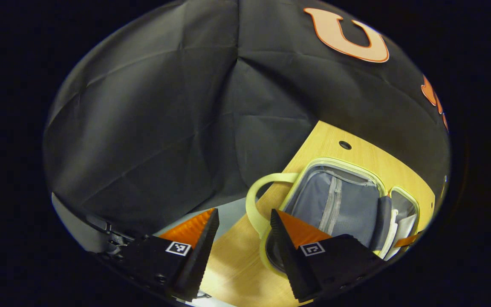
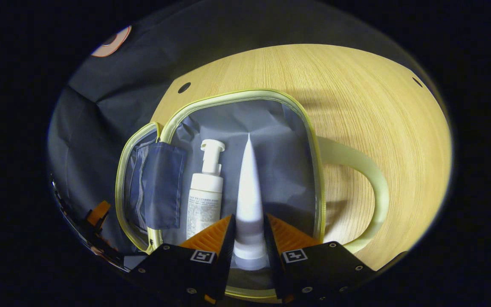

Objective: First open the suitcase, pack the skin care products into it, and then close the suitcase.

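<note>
Right hand-held gripper [image 2: 249, 238] pinches the white tube [image 2: 249, 200] near its cap end, long axis pointing straight ahead, over the open suitcase [image 2: 237, 96]; white pump bottle [image 2: 205, 194] lies just beside it on the grey lining. Left hand-held gripper [image 1: 243, 238] spread, empty, above the tabletop [image 1: 232, 260]

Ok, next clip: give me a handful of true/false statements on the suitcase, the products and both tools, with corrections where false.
1. The suitcase lies open on the wooden table. True.
2. The right tool is shut on a white tube. True.
3. The pump bottle stands on the table beside the suitcase. False: it lies inside the suitcase, on the grey lining.
4. The left tool grips the suitcase handle. False: its fingers are apart and hold nothing.
5. The tube points its narrow end away from the right tool. True.
</note>
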The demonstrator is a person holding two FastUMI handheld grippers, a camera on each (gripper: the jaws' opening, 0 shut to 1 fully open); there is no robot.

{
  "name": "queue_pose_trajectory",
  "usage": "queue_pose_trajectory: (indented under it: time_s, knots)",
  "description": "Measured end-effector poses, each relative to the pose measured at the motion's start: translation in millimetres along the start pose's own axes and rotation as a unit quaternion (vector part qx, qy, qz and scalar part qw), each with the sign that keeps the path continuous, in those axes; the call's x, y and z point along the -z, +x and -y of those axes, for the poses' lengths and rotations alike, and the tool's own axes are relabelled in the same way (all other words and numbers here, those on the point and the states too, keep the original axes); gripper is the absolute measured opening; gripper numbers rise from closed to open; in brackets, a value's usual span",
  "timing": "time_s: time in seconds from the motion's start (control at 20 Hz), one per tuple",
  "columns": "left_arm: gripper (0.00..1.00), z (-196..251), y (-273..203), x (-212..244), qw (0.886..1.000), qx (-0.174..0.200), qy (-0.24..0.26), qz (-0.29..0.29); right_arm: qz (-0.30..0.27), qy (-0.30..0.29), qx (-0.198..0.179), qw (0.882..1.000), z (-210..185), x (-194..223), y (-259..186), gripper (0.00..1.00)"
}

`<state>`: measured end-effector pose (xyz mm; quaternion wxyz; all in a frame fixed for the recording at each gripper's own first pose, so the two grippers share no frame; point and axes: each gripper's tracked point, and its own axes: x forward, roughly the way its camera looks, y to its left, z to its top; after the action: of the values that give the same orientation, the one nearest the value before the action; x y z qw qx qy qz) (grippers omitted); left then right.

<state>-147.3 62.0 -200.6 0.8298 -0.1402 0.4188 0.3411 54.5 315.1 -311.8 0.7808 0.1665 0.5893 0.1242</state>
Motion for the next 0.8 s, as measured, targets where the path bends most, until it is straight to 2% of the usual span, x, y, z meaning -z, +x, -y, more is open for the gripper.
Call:
queue_pose_trajectory:
  time_s: [0.15,0.3,0.35,0.4,0.45,0.55,0.65,0.8]
  knots:
    - [0.79,8,22,2,0.998,0.029,-0.049,-0.016,0.013,0.007,0.001,1.000,2,-5,-5,0.45]
    - [0.82,9,33,5,0.995,0.060,-0.073,-0.041,0.039,0.001,-0.006,0.999,2,-13,-18,0.46]
    - [0.83,10,37,6,0.993,0.068,-0.080,-0.049,0.051,-0.005,-0.006,0.999,4,-17,-24,0.50]
    - [0.83,5,43,6,0.993,0.067,-0.083,-0.050,0.065,-0.011,-0.009,0.998,5,-21,-32,0.48]
    - [0.83,2,46,6,0.992,0.069,-0.088,-0.056,0.079,-0.017,-0.011,0.997,7,-23,-40,0.59]
    - [0.83,6,53,11,0.990,0.075,-0.096,-0.070,0.111,-0.030,-0.013,0.993,11,-31,-57,0.65]
    - [0.83,4,64,14,0.988,0.082,-0.102,-0.083,0.148,-0.049,-0.010,0.988,18,-38,-76,0.80]
    - [0.83,6,76,15,0.983,0.102,-0.120,-0.098,0.200,-0.069,-0.006,0.977,28,-50,-110,0.88]
